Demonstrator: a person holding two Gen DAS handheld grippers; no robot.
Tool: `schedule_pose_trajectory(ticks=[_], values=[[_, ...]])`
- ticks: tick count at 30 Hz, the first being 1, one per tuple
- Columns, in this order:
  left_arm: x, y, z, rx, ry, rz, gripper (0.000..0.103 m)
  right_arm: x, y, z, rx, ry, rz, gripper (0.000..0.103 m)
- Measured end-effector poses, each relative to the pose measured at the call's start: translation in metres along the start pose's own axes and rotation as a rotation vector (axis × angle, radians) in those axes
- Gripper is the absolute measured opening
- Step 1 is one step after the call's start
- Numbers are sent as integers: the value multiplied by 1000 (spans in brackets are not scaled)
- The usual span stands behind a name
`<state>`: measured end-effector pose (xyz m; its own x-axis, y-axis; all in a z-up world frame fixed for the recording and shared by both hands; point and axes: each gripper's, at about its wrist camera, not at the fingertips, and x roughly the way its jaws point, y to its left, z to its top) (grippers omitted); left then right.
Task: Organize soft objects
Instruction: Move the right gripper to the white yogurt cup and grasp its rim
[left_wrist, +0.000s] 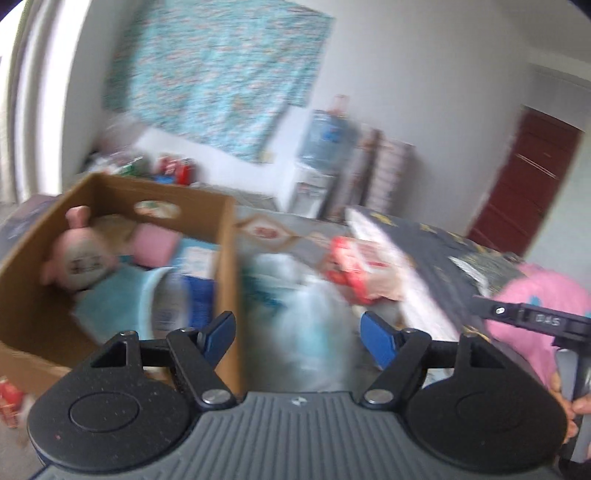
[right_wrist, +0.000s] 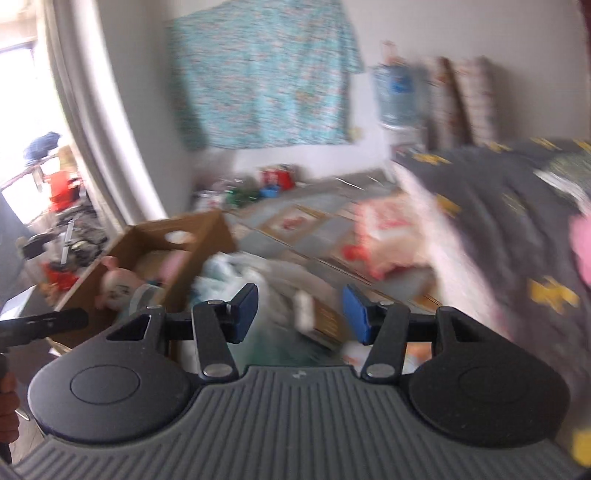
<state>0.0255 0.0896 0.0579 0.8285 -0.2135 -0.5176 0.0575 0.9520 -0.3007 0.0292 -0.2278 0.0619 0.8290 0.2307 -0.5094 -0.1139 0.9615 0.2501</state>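
1. Both pictures are smeared by motion, so treat fine detail as uncertain. The left gripper (left_wrist: 297, 334) is released, its blue pads standing well apart with nothing pressed between them; only blurred plastic bags (left_wrist: 306, 314) on the floor show beyond.
2. The right gripper (right_wrist: 300, 314) is likewise released and empty, jaws apart over the same heap of bags.
3. The cardboard box (left_wrist: 229, 236) sits on the floor to the left of both grippers. A pink pig toy (left_wrist: 79, 254) already lies inside it, beside a pink cushion (left_wrist: 153, 247) and some pale blue items.
4. A pink soft thing (left_wrist: 539, 306) lies on the dark bedspread (left_wrist: 436, 251) at the right, just behind the other gripper's finger. It looks like the likely next pick, though that is a guess.
5. To do this step well, slow down before closing, so that the target is sharp in view.
6. Centre the pads on the bulk of the soft thing, not on a loose edge, and squeeze gently; plush gives.
7. Lift clear of the bedspread so no fabric is dragged along.
8. Carry it over the box wall and release low inside.
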Motion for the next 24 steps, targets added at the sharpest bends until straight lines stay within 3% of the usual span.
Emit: schedule_pose_trajectory(ticks=[8,13,24], values=[[41,-87,-44,169,88,-116,75,-1,-51,-38,64,102,-41,53],[62,-111,-71,204,123,-121,74,4,-64,-43,59,147,-11,53],[120,-145,-101,304,158,-162,69,41,-101,-37,209,209,74,53]])
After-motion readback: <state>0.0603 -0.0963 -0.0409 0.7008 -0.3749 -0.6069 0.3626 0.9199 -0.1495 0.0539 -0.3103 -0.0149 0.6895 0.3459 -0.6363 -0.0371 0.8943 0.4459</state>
